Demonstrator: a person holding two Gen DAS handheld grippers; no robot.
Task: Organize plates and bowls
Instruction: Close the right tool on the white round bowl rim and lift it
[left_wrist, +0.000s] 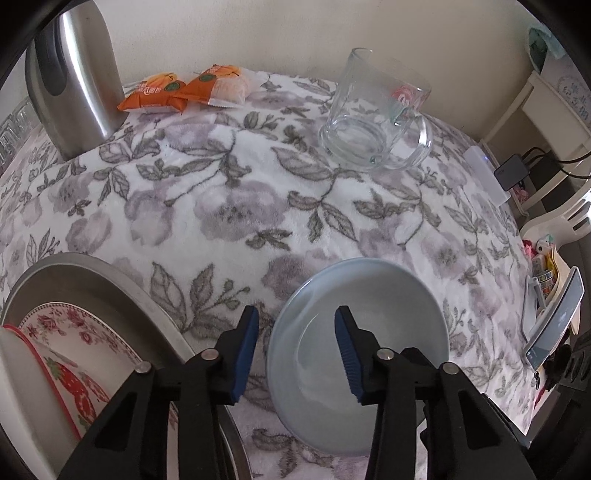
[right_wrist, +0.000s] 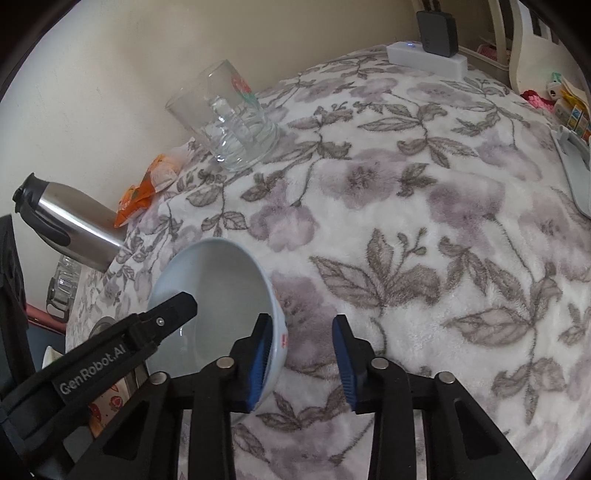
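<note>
Below, a pale blue bowl (left_wrist: 369, 332) rests on the floral-covered tabletop (left_wrist: 221, 206). Each part-open claw straddles its rim: left claw (left_wrist: 295, 354) at the near left edge, right claw (right_wrist: 301, 363) opposite; neither visibly pinches.

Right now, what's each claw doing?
Left claw: open, astride the rim of the blue bowl, not clamped.
Right claw: open, astride the opposite rim, not clamped.
</note>
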